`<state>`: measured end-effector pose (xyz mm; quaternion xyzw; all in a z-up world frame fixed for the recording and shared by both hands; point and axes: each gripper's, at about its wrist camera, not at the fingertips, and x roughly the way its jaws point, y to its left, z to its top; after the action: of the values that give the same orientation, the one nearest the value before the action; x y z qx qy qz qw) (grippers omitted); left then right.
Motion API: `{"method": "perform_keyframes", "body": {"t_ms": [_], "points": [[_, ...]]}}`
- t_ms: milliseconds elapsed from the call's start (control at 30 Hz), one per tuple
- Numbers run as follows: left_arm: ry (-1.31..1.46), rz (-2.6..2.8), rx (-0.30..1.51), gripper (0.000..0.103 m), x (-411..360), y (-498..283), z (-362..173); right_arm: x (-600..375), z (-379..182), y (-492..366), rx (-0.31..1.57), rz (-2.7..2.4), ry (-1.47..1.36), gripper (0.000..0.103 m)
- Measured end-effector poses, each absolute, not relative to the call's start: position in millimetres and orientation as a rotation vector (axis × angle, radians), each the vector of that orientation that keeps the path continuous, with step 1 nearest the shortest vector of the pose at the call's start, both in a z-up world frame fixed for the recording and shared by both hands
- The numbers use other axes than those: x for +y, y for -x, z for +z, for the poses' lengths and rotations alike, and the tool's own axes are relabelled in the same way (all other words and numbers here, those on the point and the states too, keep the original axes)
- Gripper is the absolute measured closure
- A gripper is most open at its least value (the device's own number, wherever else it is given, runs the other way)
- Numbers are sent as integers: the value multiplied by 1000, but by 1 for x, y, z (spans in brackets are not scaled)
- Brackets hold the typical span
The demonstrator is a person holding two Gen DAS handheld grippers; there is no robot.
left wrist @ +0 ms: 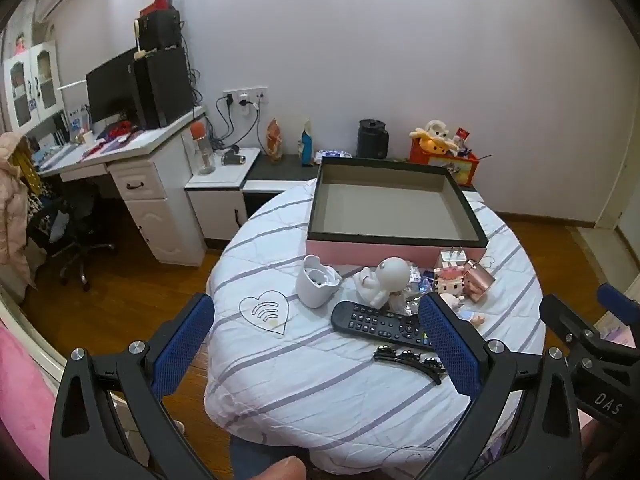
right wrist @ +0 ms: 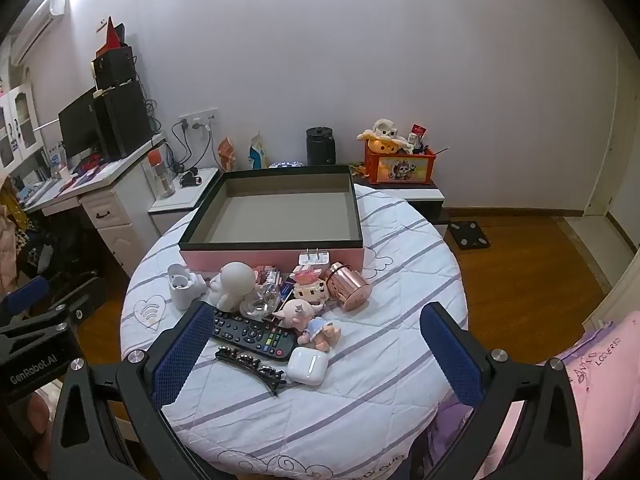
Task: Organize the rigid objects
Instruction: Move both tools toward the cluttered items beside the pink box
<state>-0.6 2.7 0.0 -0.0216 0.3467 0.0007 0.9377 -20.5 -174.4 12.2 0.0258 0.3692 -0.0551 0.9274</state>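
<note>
A pink box with a black rim (left wrist: 394, 251) (right wrist: 272, 245) stands open and empty at the back of the round table. In front of it lie a white cup (left wrist: 316, 286) (right wrist: 182, 286), a white figurine (left wrist: 386, 280) (right wrist: 234, 284), a black remote (left wrist: 380, 322) (right wrist: 252, 334), a black hair clip (left wrist: 408, 360) (right wrist: 252, 364), a white earbud case (right wrist: 308, 366), a pink doll (right wrist: 308, 318) and a copper jar (left wrist: 478, 282) (right wrist: 350, 286). My left gripper (left wrist: 316, 340) is open and empty, held above the table's front. My right gripper (right wrist: 316, 344) is open and empty, near the earbud case.
The table has a white striped quilt cover (left wrist: 320, 392) (right wrist: 380, 360). A white desk with monitor (left wrist: 116, 92) stands at the left. A low cabinet behind holds a black kettle (right wrist: 320, 146) and an orange toy box (right wrist: 400, 164). A scale (right wrist: 468, 234) lies on the wooden floor.
</note>
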Motion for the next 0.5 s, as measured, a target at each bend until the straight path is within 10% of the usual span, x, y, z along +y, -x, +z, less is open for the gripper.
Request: {"method": "perform_keyframes", "body": {"t_ms": [500], "points": [[28,23,692,0,0,7,0,-174,11,21,753,-108,-53,0]]}}
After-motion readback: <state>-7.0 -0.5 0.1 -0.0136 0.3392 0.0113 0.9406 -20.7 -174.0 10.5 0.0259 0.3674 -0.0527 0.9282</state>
